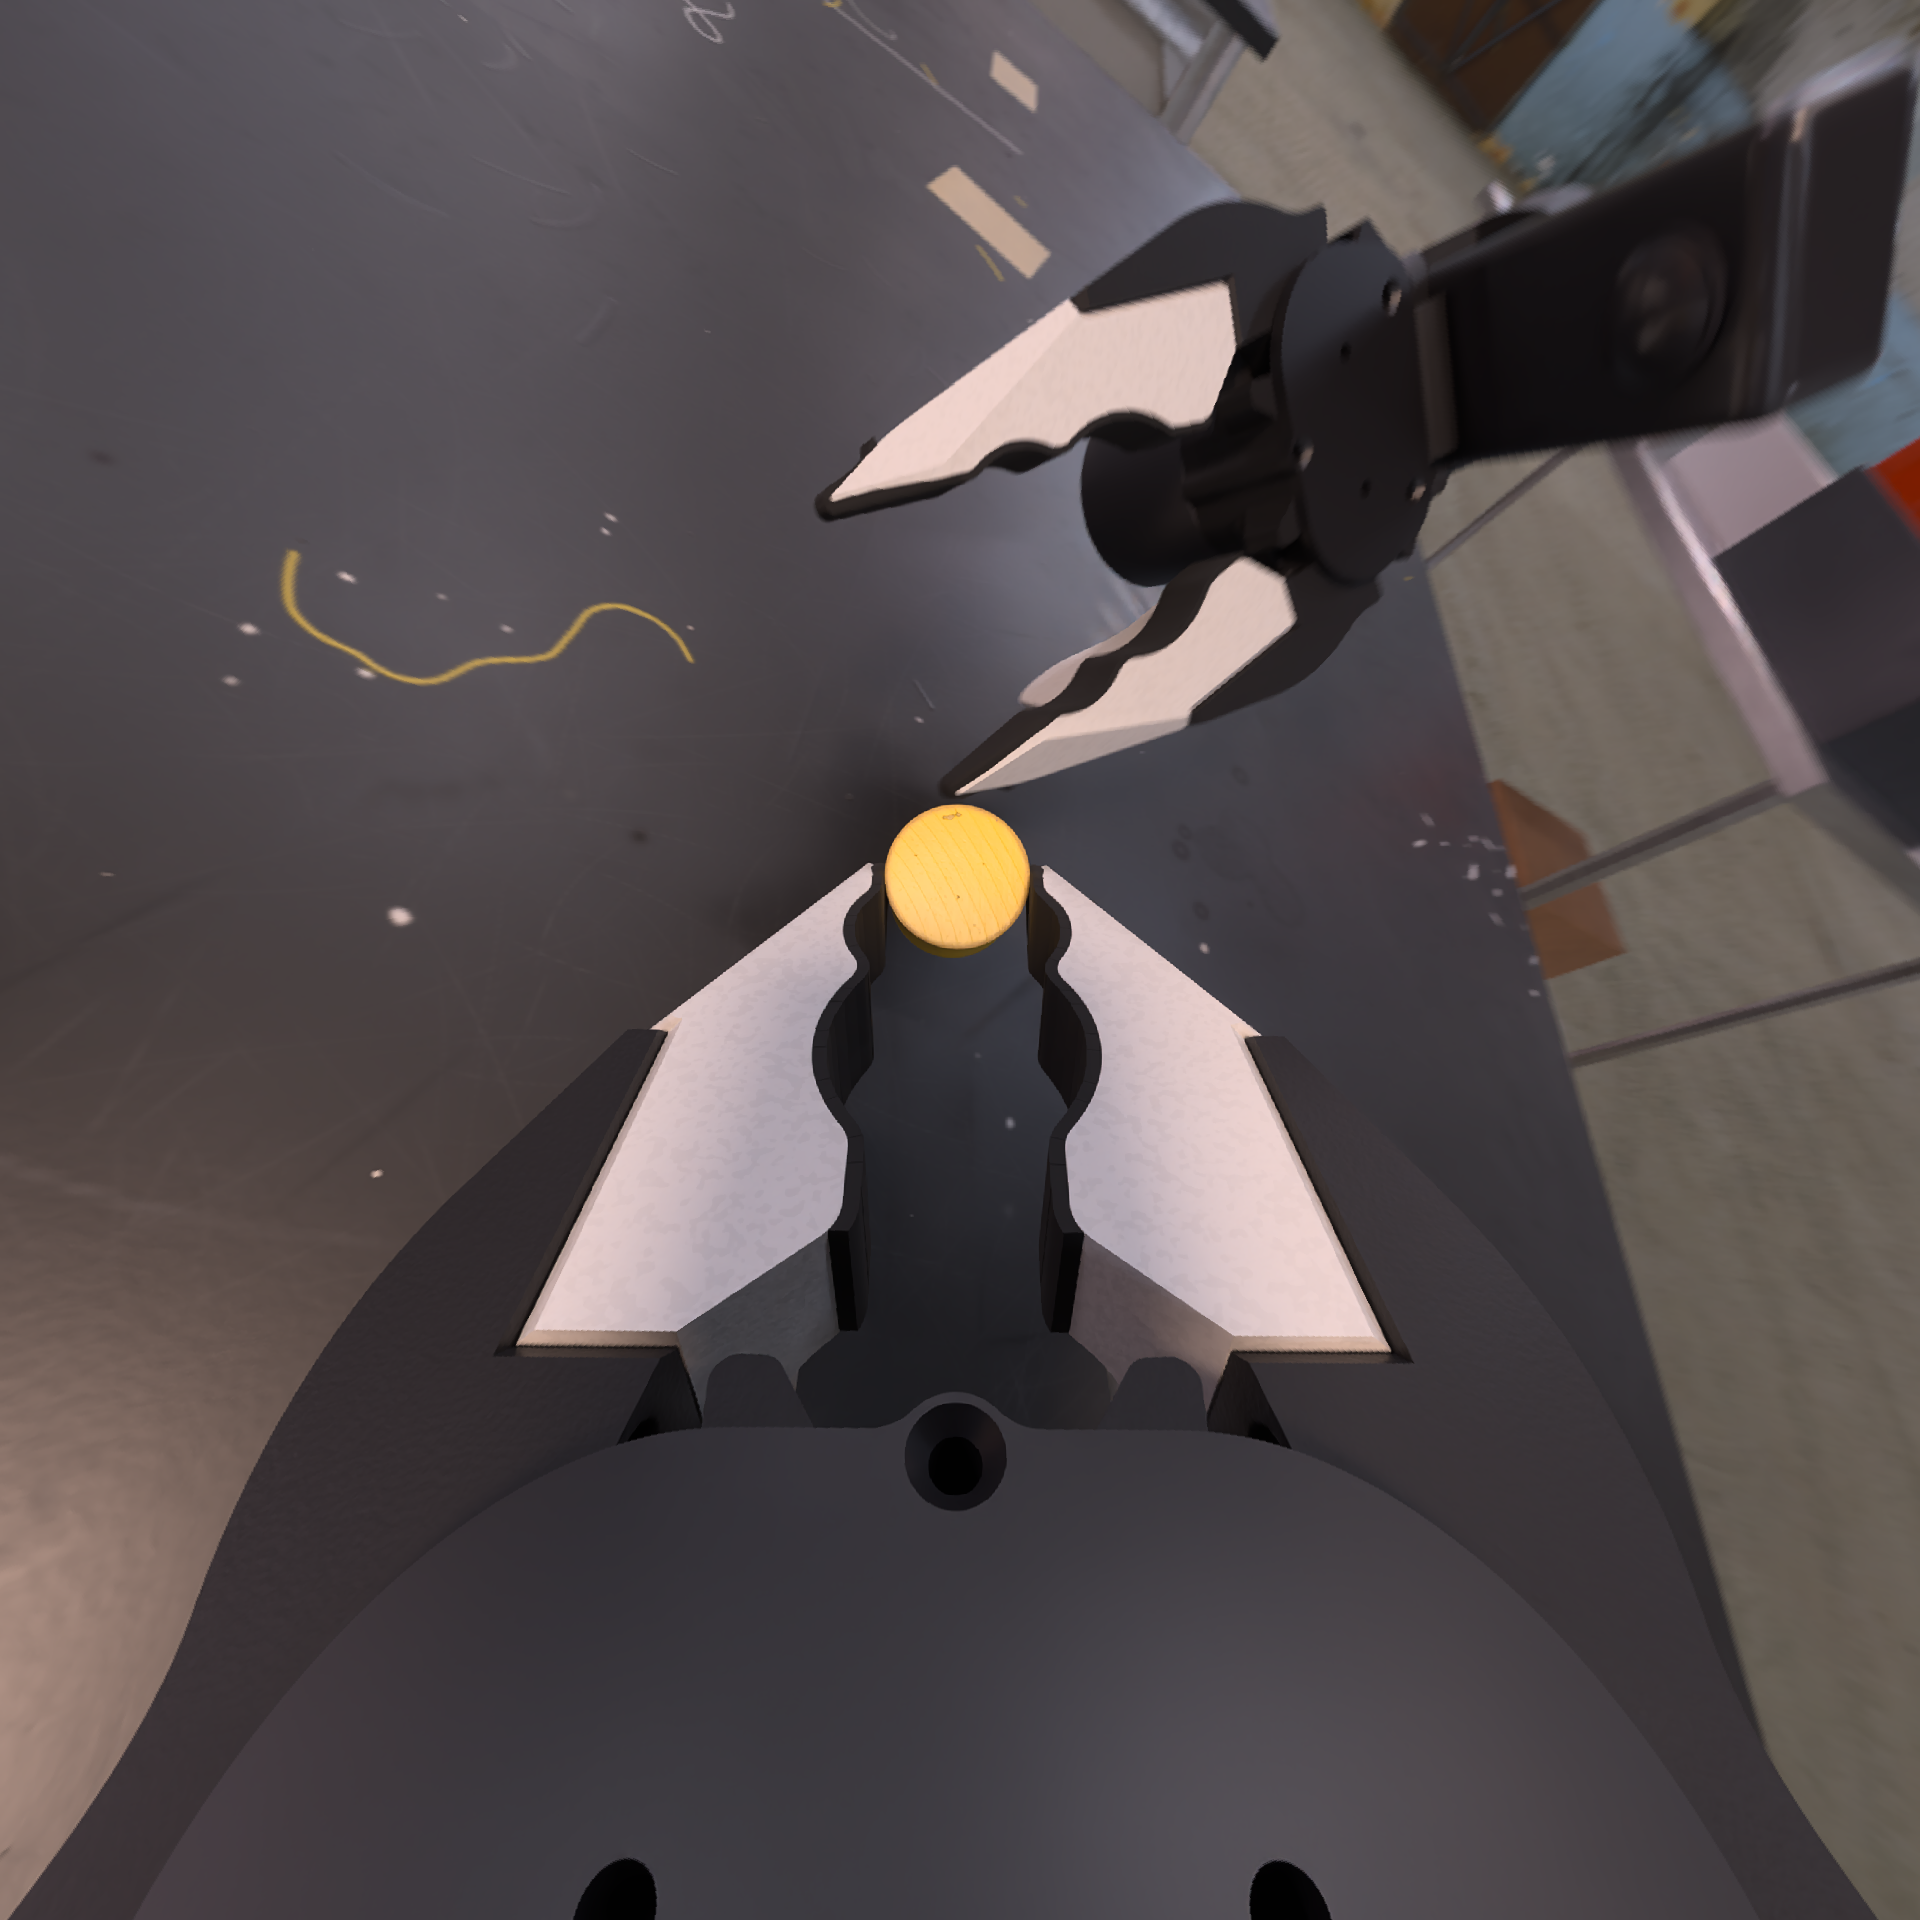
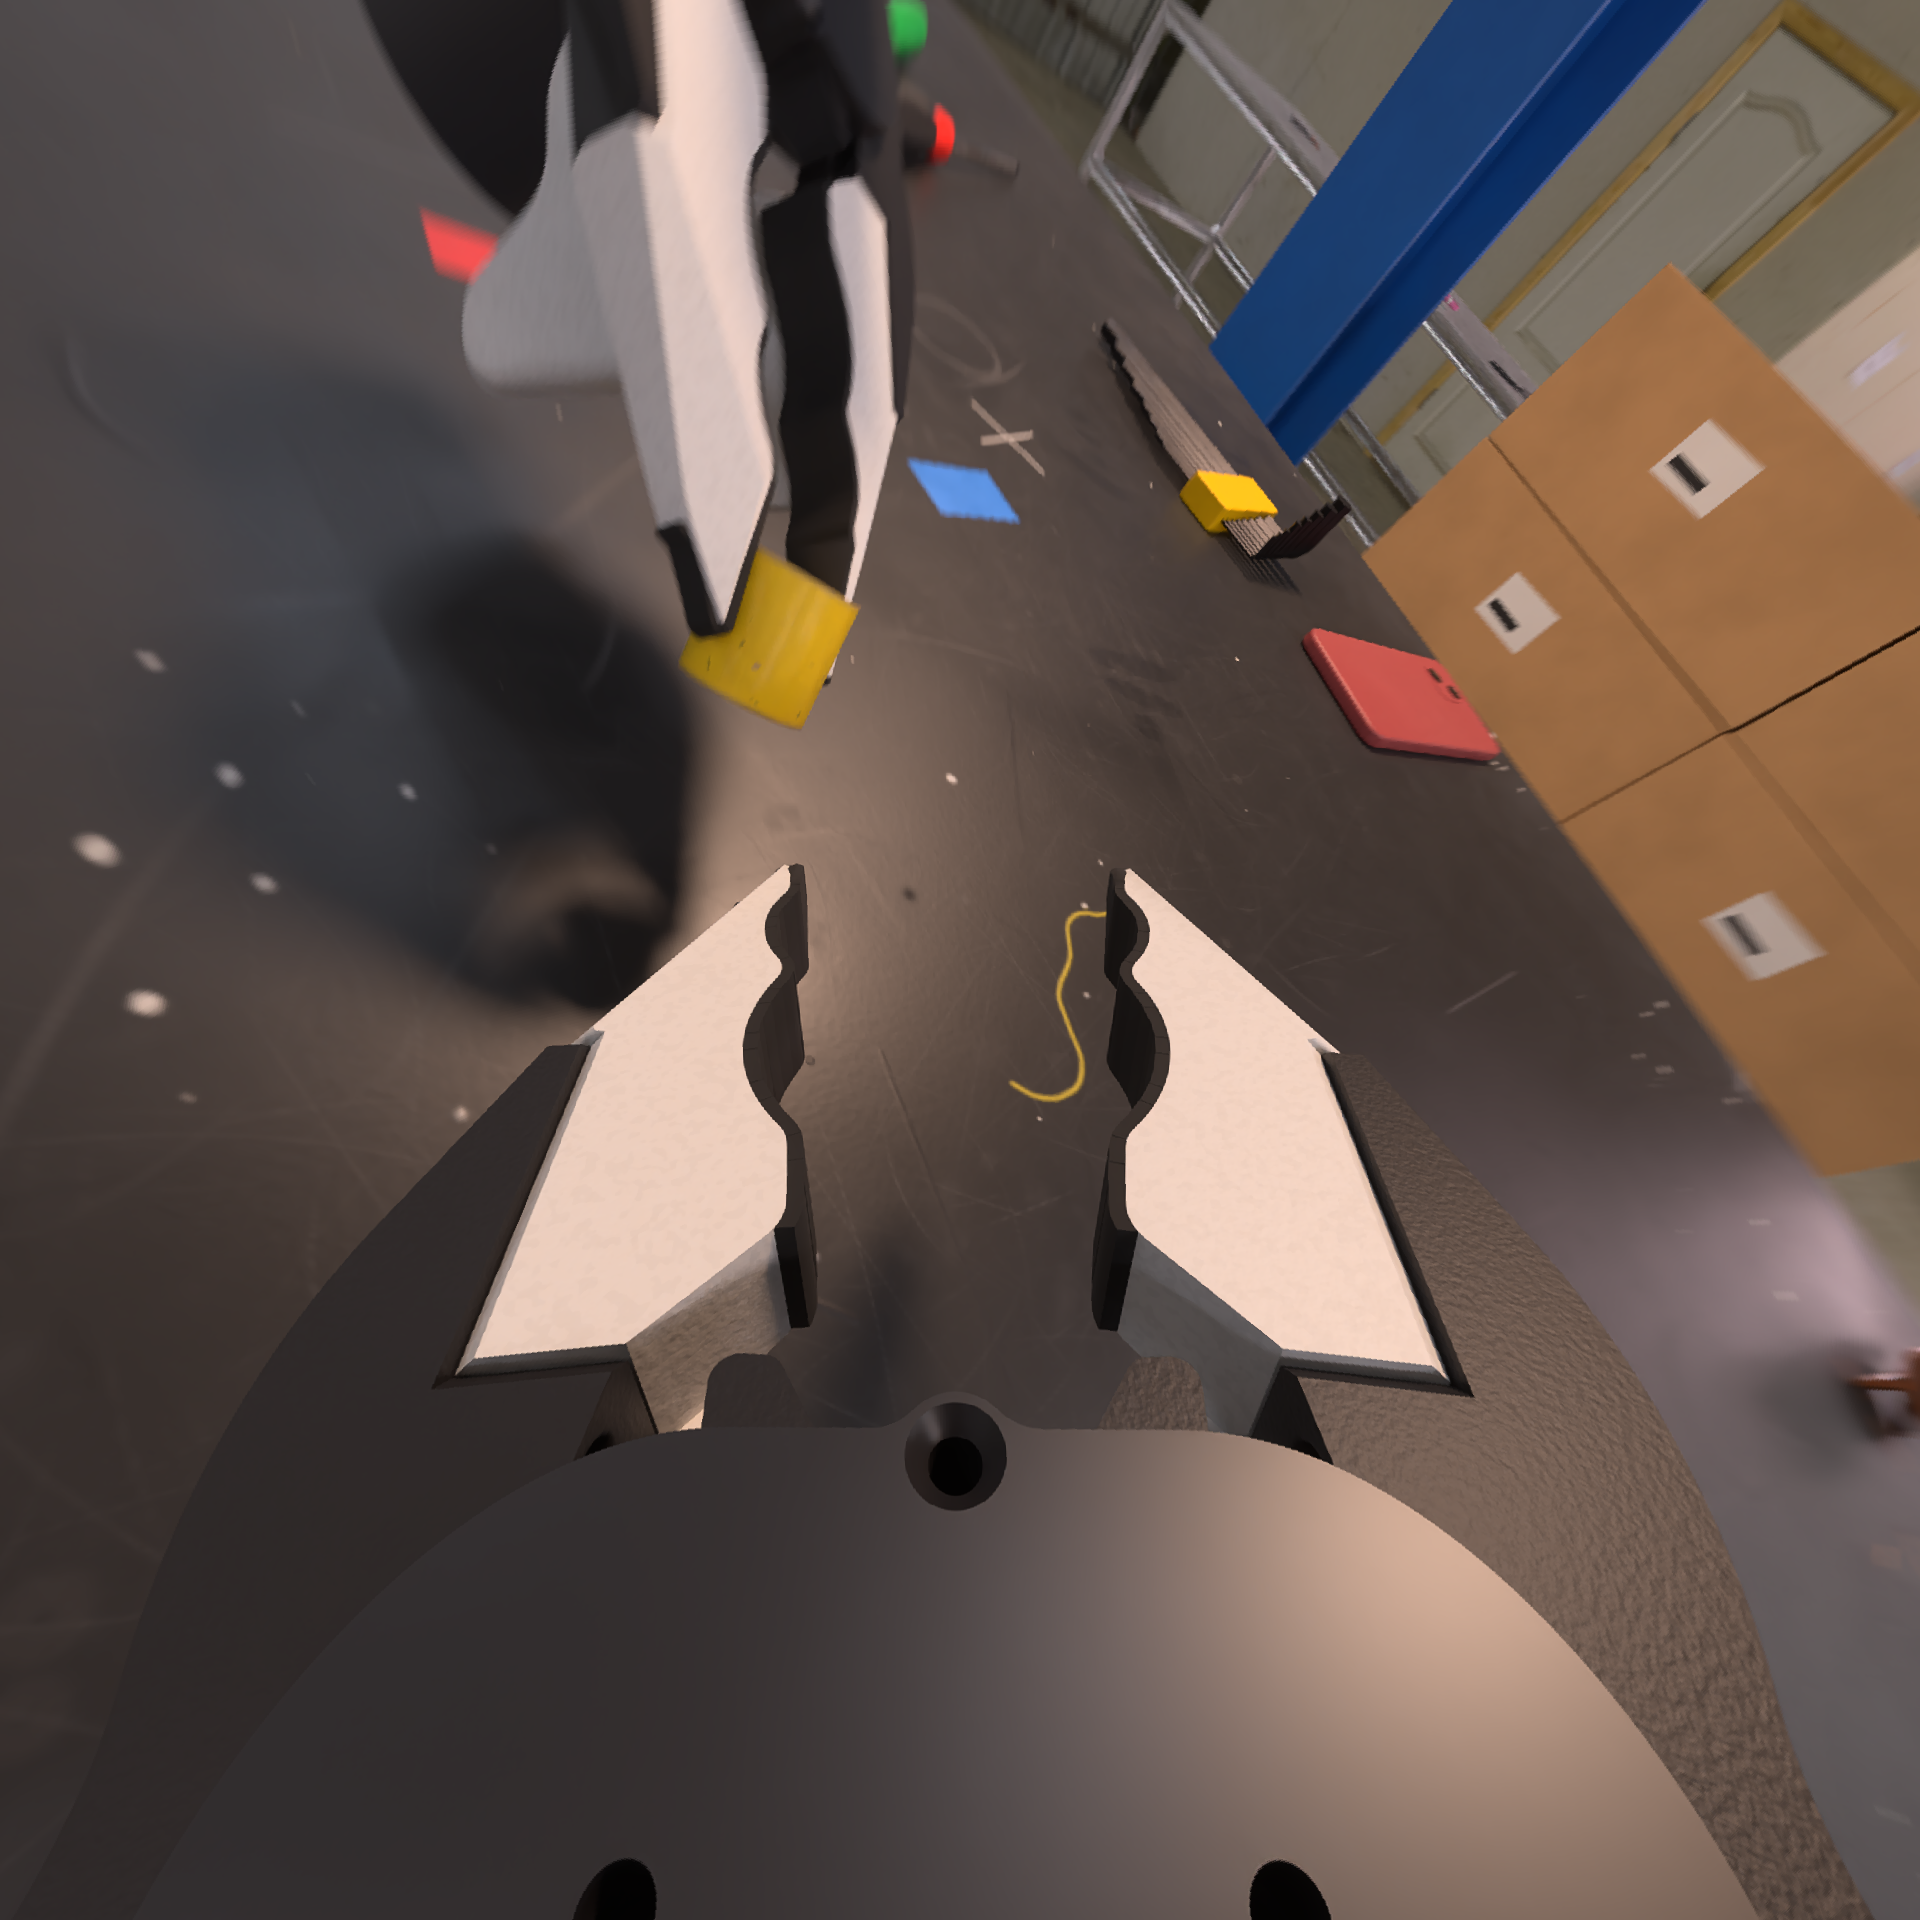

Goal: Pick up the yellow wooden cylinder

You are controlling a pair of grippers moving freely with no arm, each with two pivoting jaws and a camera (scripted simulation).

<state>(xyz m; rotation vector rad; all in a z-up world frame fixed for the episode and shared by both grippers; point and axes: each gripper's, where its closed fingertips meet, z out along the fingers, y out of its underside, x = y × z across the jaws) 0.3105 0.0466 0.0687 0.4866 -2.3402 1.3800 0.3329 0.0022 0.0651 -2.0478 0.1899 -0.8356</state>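
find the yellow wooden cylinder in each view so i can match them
Left wrist view: yellow wooden cylinder at centre, round end face showing, clamped at the left gripper tips.
Right wrist view: upper left of centre, its side showing.
Shared landmark: the yellow squiggle on the dark table.

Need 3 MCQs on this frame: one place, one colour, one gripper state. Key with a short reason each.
1. Where is the yellow wooden cylinder?
A. lying on the table
B. between the left gripper's fingertips
C. in the right gripper

2. What colour is the flat phone-like slab near the cardboard boxes?
A. red
B. green
C. white

3. What state is the right gripper in?
A. shut on the cylinder
B. shut, empty
C. open, empty

Key: 1 B, the fingertips flank it and the right wrist view shows it held above the table; 2 A, it is plainly red; 3 C, its jaws stand apart with only table between.
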